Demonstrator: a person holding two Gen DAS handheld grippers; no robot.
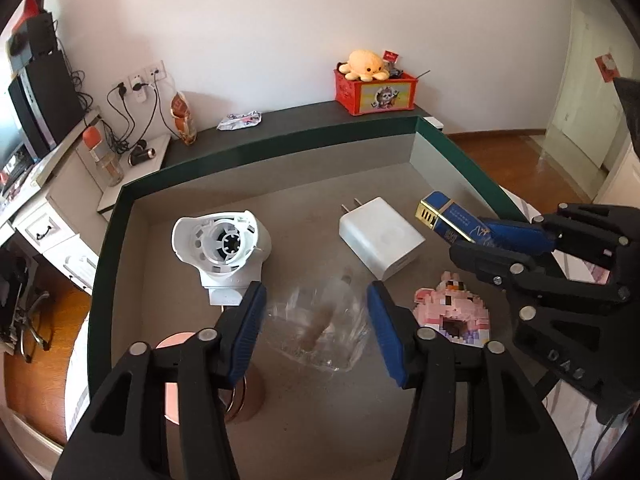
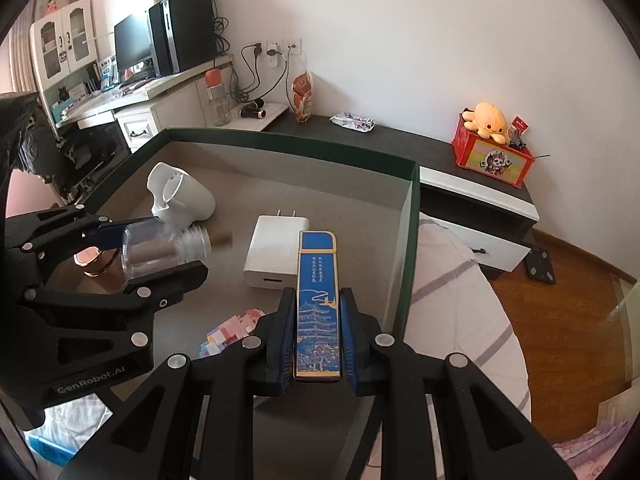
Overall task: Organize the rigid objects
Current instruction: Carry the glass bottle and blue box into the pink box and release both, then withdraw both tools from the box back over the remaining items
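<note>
Inside the green-rimmed cardboard tray — one white plastic nozzle housing, one white wall charger, one clear plastic bottle, one pink block figure, one copper-coloured cap — plus one blue-and-gold slim box.

I see bare grey floor in the green-walled box near me; the white charger block and white plastic housing crowd the far half.
</note>
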